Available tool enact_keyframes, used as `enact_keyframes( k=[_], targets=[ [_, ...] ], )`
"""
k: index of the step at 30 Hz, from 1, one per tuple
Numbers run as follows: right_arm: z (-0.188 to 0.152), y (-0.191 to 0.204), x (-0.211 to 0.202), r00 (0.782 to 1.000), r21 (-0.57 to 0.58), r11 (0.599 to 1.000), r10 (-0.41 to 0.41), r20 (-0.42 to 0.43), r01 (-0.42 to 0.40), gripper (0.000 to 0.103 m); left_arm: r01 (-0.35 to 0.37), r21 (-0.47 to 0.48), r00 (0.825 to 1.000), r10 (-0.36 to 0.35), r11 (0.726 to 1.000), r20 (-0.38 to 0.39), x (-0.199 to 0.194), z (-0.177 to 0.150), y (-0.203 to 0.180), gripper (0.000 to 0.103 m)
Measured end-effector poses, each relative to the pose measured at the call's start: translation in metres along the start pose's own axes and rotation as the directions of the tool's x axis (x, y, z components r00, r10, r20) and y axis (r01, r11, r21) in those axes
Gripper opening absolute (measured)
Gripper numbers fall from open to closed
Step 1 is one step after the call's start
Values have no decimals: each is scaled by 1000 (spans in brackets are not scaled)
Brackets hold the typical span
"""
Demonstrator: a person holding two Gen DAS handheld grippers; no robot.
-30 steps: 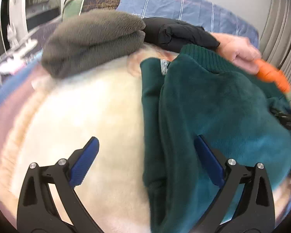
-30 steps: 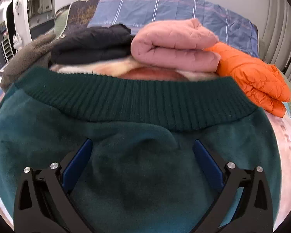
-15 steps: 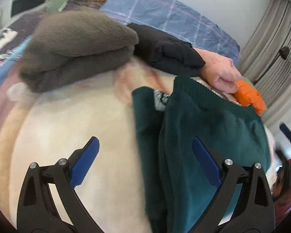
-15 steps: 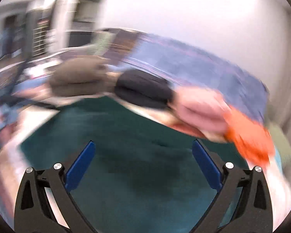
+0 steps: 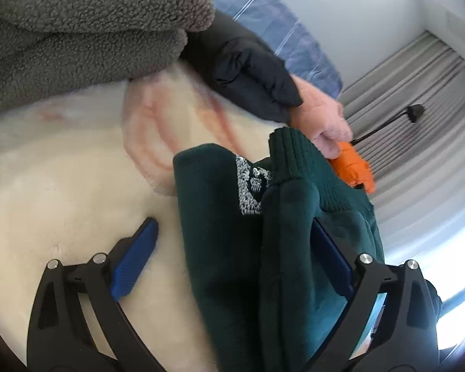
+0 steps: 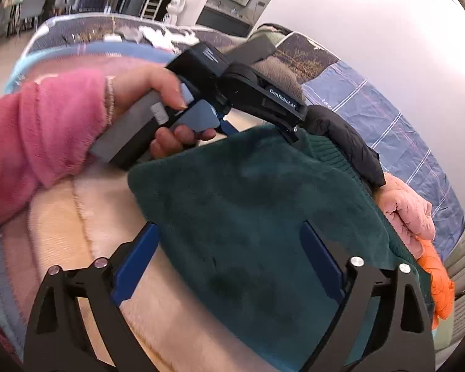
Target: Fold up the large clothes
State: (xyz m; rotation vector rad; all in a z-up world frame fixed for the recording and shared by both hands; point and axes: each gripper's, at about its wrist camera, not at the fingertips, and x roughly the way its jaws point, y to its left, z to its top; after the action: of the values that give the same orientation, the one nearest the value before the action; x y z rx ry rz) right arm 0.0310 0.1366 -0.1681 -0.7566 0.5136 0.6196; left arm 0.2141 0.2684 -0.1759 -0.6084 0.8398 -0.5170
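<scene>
Half the green sweater (image 5: 288,248) folded under, right pad buried

Dark green sweater (image 5: 294,248) (folded) on cream blanket (image 5: 62,186)

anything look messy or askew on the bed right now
Only the dark green fleece sweatshirt: it lies bunched, its ribbed hem rucked up. The folded grey fleece, black jacket and pink jacket sit tidy behind.
</scene>
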Motion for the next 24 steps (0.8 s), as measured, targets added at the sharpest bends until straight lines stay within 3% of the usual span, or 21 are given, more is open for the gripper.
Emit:
enact_keyframes(
  k=[4, 11, 15, 18, 24],
  targets=[
    [3, 12, 8, 1000, -27, 1000, -1, -18, 0, 92, 42, 2, 998, -42, 999, 43, -7, -6, 4, 96],
    [4, 31, 5, 1000, -109, 994, 10, -27, -13, 89, 68, 5, 996, -68, 998, 48, -10, -8, 7, 94],
    [14, 24, 28, 997, -33, 999, 36, -73, -38, 90, 74, 7, 996, -74, 997, 46, -13, -8, 12, 94],
    [23, 21, 40, 997, -8, 1000, 5, -74, -5, 89, 74, 8, 996, -75, 997, 45, -14, -8, 13, 94],
    [27, 29, 37, 998, -24, 998, -52, -37, 51, 66, 74, 8, 996, -74, 997, 47, -13, -9, 12, 94]
  ],
)
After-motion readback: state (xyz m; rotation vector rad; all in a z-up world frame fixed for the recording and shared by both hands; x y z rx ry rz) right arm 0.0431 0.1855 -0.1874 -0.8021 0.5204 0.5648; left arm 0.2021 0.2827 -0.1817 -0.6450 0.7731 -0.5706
